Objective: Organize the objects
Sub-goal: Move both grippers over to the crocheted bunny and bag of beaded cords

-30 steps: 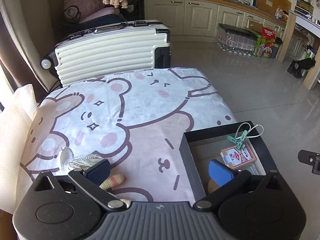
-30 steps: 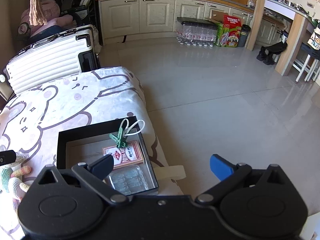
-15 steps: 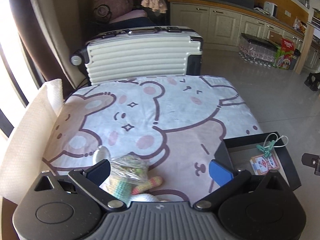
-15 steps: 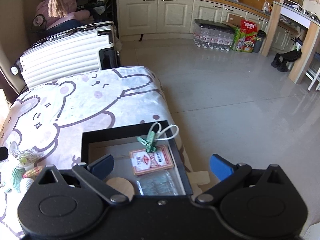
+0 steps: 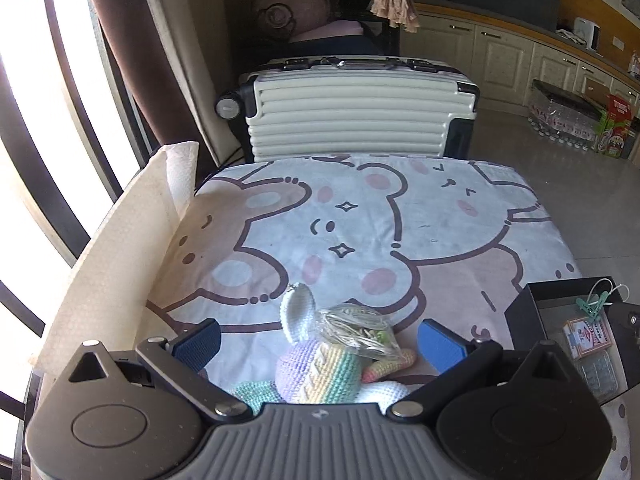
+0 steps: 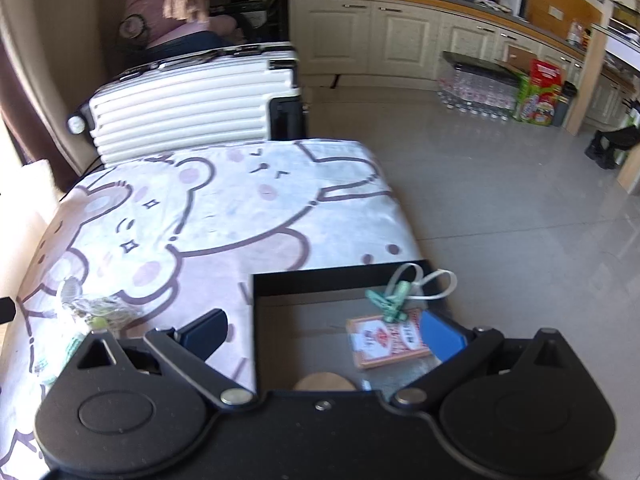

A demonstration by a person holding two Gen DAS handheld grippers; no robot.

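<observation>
The crochet toy (image 5: pixel 320 368) lies on the bedsheet (image 5: pixel 360 216) left of the black box (image 5: pixel 520 312), with a crinkly clear bag (image 5: pixel 356 330) resting on it; both look light and soft, the bag likely slippery, so the toy's body is judged the surer hold. The left gripper (image 5: pixel 318 342) hovers low, jaws spread wide astride the toy without touching. The right gripper (image 6: pixel 324 332) hangs over the box, jaws apart and empty.

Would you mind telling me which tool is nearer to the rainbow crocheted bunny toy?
Left. The left tool is open with the rainbow crocheted bunny toy between its fingers; the right tool is off to the side over the black tray.
</observation>
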